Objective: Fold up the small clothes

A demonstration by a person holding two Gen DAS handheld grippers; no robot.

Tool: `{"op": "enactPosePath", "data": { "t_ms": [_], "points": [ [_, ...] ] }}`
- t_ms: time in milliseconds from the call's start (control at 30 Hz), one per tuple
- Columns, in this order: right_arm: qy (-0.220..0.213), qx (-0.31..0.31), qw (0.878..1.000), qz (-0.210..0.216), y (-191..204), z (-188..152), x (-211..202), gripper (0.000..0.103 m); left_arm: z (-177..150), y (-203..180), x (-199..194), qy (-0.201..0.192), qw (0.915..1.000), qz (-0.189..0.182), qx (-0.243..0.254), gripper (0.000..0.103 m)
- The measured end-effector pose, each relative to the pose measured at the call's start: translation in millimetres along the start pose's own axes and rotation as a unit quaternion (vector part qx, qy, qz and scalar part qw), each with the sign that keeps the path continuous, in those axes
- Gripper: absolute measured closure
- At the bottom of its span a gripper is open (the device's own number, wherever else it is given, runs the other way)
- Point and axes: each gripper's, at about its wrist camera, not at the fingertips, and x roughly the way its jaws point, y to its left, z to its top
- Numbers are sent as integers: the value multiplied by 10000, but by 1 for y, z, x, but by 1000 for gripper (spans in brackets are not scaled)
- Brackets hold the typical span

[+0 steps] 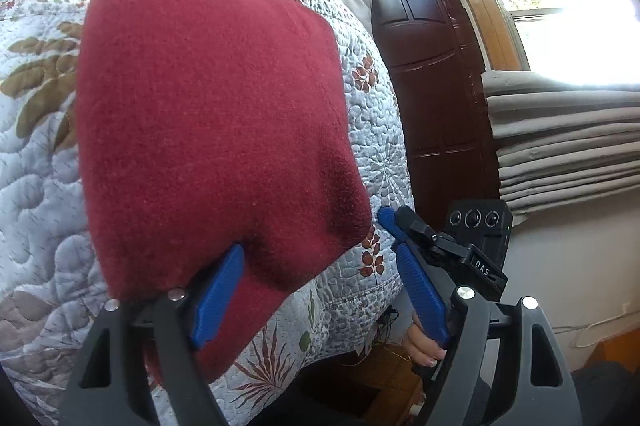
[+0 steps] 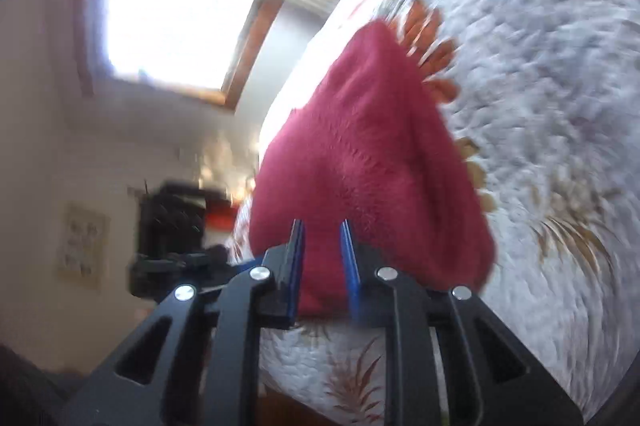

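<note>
The left tool (image 1: 320,290) stands spread around the fuzzy dark-red knit garment (image 1: 212,129) on the floral quilted bed (image 1: 368,153). Only the blurred right view shows the right tool (image 2: 322,266), apparently pinching the garment's edge.

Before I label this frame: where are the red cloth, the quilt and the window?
red cloth (image 1: 208,105), left wrist view, middle of cloth
quilt (image 1: 36,185), left wrist view, bare patch
window (image 1: 568,1), left wrist view, bright pane

Lettering: "DAS", white on a small black plate
Where: on the right tool (image 1: 394,234), seen low and right in the left wrist view
Elsewhere: nothing readable
</note>
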Motion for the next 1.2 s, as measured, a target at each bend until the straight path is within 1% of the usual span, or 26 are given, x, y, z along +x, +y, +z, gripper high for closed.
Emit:
{"op": "enactPosePath", "data": {
  "t_ms": [33,67,100,133,167,200,233,267,300,333,367,400,433,500,567,600,733,867,967,1067,1133,1200],
  "points": [
    [238,-1,9997,-63,-8,9,17,90,-1,-3,-1,-20,10000,16,0,22],
    [348,0,9991,-232,-24,18,26,98,-2,-8,-4,-35,10000,18,17,22],
    [403,126,9989,-194,-39,25,29,103,-5,-13,-11,-82,9999,3,64,22],
    [506,441,9977,59,-58,36,31,103,-8,-19,-21,-167,9998,-1,140,21],
    [642,660,9954,253,-69,43,30,103,-12,-22,-33,-272,9994,41,228,16],
    [751,612,9948,318,-70,49,23,103,-18,-24,-45,-398,9987,139,294,12],
    [795,523,9946,405,-68,55,15,101,-25,-22,-57,-516,9979,239,301,11],
    [813,551,9931,634,-67,63,3,97,-31,-17,-67,-596,9974,329,243,9],
    [820,574,9917,807,-68,73,-10,79,-37,-9,-75,-661,9969,409,121,9],
    [820,579,9912,868,-69,86,-17,40,-42,0,-81,-707,9965,438,-23,9],
    [810,582,9912,875,-71,103,-21,20,-46,10,-84,-751,9960,445,-189,9],
    [829,565,9905,943,-72,120,-20,6,-48,22,-85,-796,9951,450,-386,8],
    [934,533,9889,1021,-76,142,-12,6,-51,30,-85,-822,9942,448,-526,8],
    [1160,558,9876,896,-83,175,5,6,-50,43,-78,-851,9934,252,-732,8],
    [1474,641,9810,1090,-87,206,27,6,-46,54,-68,-821,9918,100,-971,8],
    [1599,638,9793,1060,-89,199,33,6,-43,57,-61,-793,9912,25,-1058,8],
    [2153,558,9705,932,-89,218,69,6,-36,68,-50,-769,9891,-171,-1246,8],
    [2475,447,9621,1053,-81,217,87,6,-31,78,-40,-778,9843,-460,-1517,7],
    [2560,423,9586,1169,-78,210,95,6,-28,88,-32,-685,9819,-700,-1623,7],
    [2595,389,9575,1200,-73,204,97,6,-21,84,-12,-424,9849,-760,-1499,7],
    [2566,389,9590,1136,-72,202,108,6,-15,82,-2,-293,9868,-773,-1390,4],
    [2536,431,9601,1098,-77,196,104,6,-9,83,7,-214,9865,-756,-1438,4]
  ]
}}
